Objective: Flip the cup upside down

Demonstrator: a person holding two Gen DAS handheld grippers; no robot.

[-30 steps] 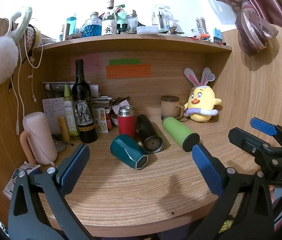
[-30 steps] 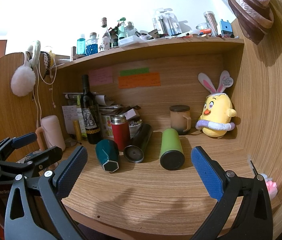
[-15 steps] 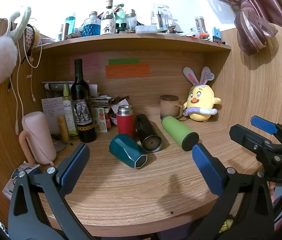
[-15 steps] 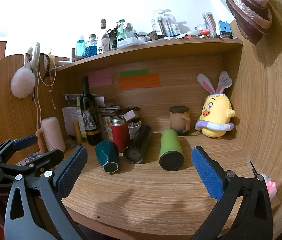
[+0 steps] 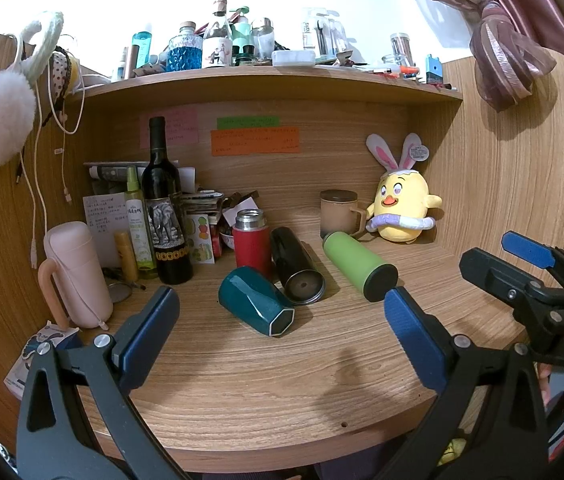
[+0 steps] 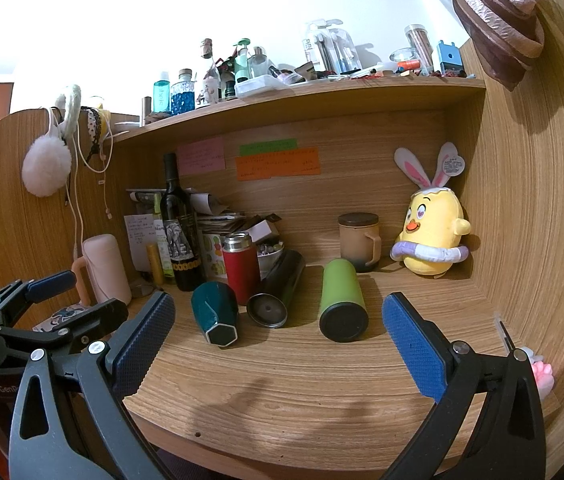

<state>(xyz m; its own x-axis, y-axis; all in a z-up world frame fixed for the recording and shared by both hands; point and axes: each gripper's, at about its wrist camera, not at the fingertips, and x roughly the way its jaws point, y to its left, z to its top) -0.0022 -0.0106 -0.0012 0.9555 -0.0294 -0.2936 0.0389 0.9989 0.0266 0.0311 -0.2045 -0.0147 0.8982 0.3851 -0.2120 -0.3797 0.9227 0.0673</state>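
Teal faceted cup [image 5: 256, 306] lies on its side, near-centre of desk [image 5: 282, 380], touching black tumbler [image 5: 297, 266]. Likely rigid, glossy, slippery; grip mid-body across facets. Left gripper [image 5: 282, 332] and right gripper [image 6: 278, 336] both spread wide, holding nothing.

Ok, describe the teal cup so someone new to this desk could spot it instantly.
Start at the tall wine bottle at the back left of the desk. In front and to the right lie three cylinders on their sides; the teal cup is the leftmost and nearest, the only faceted one, with a hexagonal base facing the camera.
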